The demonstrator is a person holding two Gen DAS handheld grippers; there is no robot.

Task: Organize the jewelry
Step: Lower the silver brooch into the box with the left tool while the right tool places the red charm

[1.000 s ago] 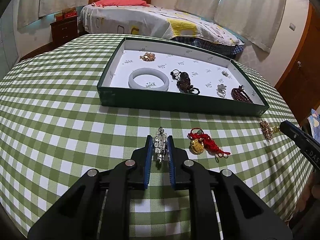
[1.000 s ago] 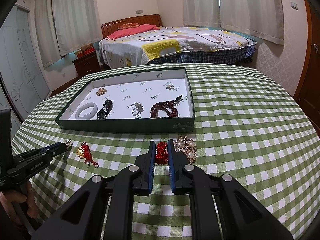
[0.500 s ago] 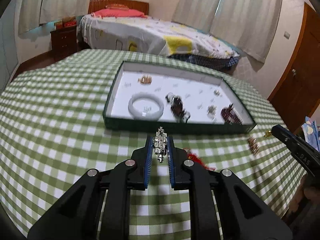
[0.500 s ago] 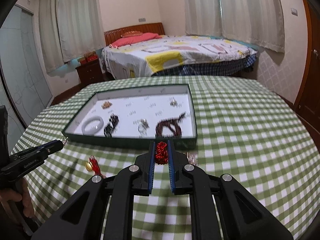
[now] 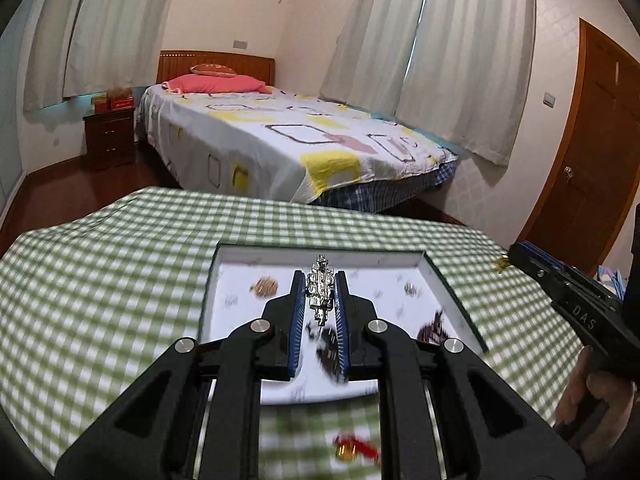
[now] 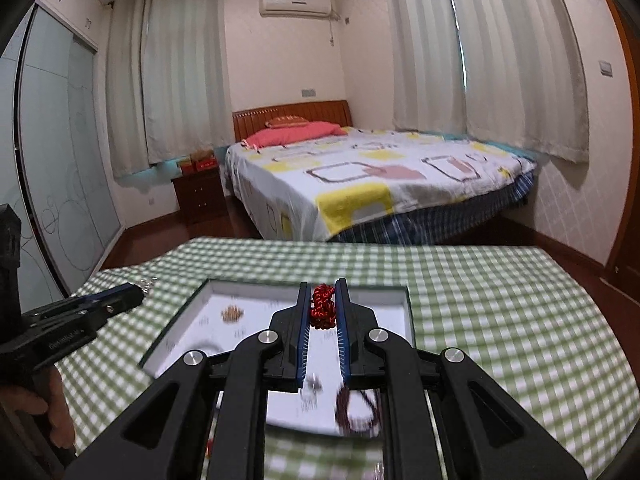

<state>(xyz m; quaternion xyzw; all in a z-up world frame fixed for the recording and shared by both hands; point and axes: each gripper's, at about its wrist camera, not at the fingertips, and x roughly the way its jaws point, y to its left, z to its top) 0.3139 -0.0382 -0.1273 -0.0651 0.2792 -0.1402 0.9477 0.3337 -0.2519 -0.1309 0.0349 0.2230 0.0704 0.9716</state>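
Note:
My left gripper [image 5: 319, 280] is shut on a silver brooch [image 5: 319, 294] and holds it in the air over the green tray [image 5: 208, 292], which has a white lining. My right gripper [image 6: 322, 292] is shut on a red knotted ornament [image 6: 323, 307], also above the tray [image 6: 408, 312]. Each gripper shows in the other's view: the right gripper [image 5: 520, 258] has a gold bit at its tip, and the left gripper [image 6: 134, 295] carries the brooch [image 6: 146, 283]. The tray holds a gold piece [image 5: 264, 287], a small ring [image 5: 410, 289] and a dark bead bracelet [image 6: 356, 408].
A red and gold charm [image 5: 352, 450] lies on the green checked tablecloth [image 5: 100, 300] in front of the tray. Beyond the table stand a bed [image 5: 288, 140], a nightstand [image 5: 110, 136] and a wooden door [image 5: 592, 152]. A hand [image 6: 44, 408] grips the left tool.
Both grippers have risen off the table with their pieces and moved forward over the tray's near edge. The views have tilted up, so more of the room shows.

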